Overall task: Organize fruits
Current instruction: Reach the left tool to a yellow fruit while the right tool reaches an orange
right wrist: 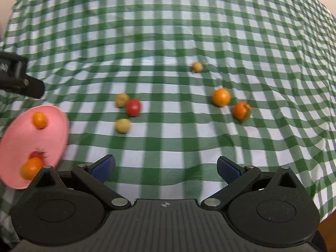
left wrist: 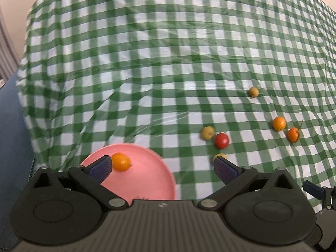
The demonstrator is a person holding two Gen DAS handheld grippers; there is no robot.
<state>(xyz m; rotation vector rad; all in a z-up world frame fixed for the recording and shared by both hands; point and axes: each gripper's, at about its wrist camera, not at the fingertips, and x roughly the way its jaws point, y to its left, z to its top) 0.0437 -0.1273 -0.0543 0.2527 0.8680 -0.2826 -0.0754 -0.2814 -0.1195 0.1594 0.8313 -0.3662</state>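
A pink plate (left wrist: pixel 147 180) (right wrist: pixel 19 138) lies on the green checked cloth. It holds an orange fruit (left wrist: pixel 120 161) (right wrist: pixel 39 120), and the right wrist view shows a second orange fruit (right wrist: pixel 31 168) and a red fruit (right wrist: pixel 36 154) on it. My left gripper (left wrist: pixel 162 167) is open and empty above the plate's right edge. Loose on the cloth lie a red fruit (left wrist: pixel 221 140) (right wrist: pixel 133 107), yellow fruits (left wrist: pixel 208 133) (right wrist: pixel 122 125), and two orange fruits (left wrist: pixel 279 123) (right wrist: pixel 221 97). My right gripper (right wrist: pixel 166 168) is open and empty, short of the fruits.
The checked cloth (left wrist: pixel 168 63) is wrinkled and drapes over the table's left edge. A small yellow fruit (left wrist: pixel 253 92) (right wrist: pixel 197 66) lies farthest back. The left gripper's body (right wrist: pixel 19 79) shows at the left of the right wrist view.
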